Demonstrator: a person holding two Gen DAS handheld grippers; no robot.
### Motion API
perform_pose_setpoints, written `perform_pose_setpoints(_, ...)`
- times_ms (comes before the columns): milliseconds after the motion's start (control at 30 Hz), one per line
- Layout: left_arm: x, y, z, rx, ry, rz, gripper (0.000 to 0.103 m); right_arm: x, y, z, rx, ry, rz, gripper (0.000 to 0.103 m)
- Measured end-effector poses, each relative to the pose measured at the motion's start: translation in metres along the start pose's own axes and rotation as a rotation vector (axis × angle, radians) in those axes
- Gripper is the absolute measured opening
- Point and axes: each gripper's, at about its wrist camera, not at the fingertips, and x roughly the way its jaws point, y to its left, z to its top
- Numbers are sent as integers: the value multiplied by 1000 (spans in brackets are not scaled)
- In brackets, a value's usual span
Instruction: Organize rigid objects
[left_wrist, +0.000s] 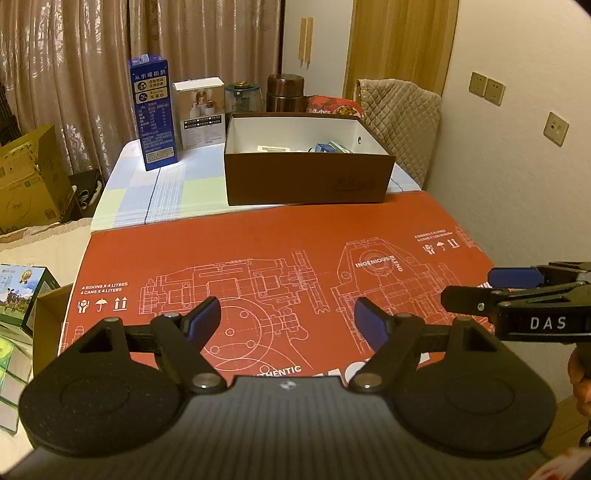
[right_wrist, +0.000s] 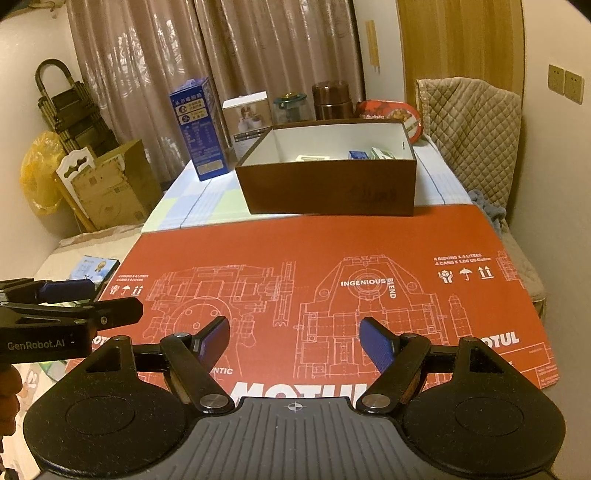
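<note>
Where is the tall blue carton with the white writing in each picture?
Left wrist view: the tall blue carton stands upper left, left of the small white box.
Right wrist view: the tall blue carton stands upper left of centre, again left of the white box.
Shared landmark: the open brown cardboard box, to the carton's right in both.

A flattened cardboard sheet (left_wrist: 280, 258) fills the lower middle of both views. Behind it, at frame centre, an open box (left_wrist: 306, 177) sits on a cloth (left_wrist: 155, 192) with small packages (right_wrist: 360, 154) inside. Upper left of the box stands a tall carton (left_wrist: 153, 114), a smaller box (left_wrist: 199, 112) just right of it. Jars (left_wrist: 284, 92) line up behind.
</note>
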Motion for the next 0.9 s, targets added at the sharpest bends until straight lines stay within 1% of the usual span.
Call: perform_pose_setpoints(900,1,-2,0,2,-3,-6,77,0,-1,-1,-1,2,7,75)
